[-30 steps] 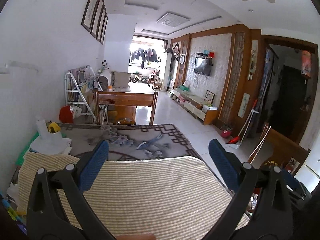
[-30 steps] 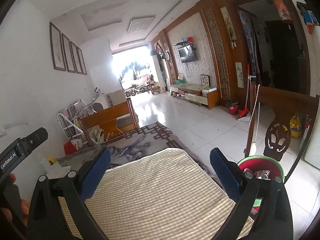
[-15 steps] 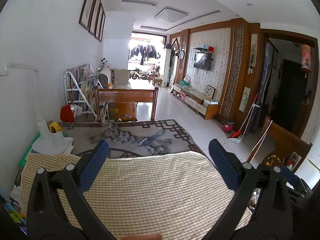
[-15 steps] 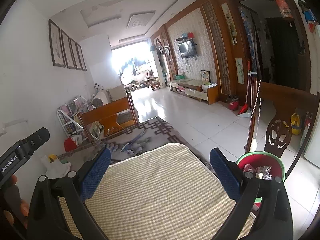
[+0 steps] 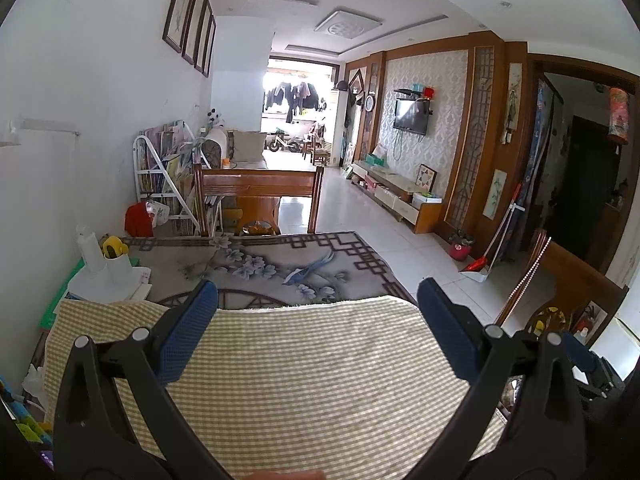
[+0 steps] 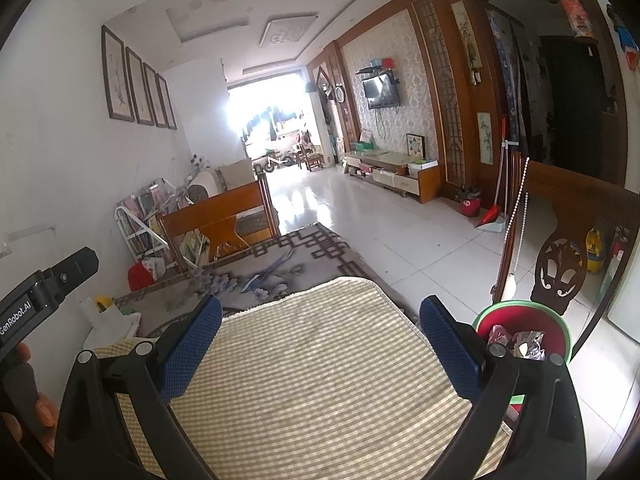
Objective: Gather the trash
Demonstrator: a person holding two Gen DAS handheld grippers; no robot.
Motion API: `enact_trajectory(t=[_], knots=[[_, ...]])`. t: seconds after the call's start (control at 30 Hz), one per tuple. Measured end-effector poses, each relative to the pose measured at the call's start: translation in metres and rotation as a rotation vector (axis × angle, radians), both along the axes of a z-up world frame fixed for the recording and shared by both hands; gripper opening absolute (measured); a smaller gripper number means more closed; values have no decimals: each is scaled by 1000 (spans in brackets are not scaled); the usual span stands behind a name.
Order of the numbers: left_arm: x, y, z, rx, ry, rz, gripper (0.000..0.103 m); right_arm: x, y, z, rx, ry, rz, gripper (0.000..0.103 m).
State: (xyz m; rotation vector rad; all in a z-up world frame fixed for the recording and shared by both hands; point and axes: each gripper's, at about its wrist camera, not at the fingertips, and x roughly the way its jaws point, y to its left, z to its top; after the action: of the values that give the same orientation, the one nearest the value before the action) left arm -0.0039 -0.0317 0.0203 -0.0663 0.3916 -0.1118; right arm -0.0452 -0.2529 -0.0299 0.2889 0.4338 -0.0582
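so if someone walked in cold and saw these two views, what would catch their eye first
Most likely the yellow-and-white checked cloth, which fills the foreground under both views, with the open right gripper and open left gripper above it, both empty. Next, the red bin with a green rim on the floor just off the cloth's right edge, holding crumpled wrappers. Behind lies a grey floral rug.

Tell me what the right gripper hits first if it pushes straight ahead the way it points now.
Nothing close: the open right gripper points above the checked cloth and floral rug. Probably the wooden chair, though depth is unclear.
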Motion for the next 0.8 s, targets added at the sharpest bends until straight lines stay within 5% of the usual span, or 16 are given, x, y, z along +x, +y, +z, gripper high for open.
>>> enact_trajectory(t=[0.57,0.8], knots=[[12,-2,-14,4,64,9,98,13,-3,-19,6,73,17,96],[20,5,-47,31,148,22,98,51,2,-72,-47,203,70,96]])
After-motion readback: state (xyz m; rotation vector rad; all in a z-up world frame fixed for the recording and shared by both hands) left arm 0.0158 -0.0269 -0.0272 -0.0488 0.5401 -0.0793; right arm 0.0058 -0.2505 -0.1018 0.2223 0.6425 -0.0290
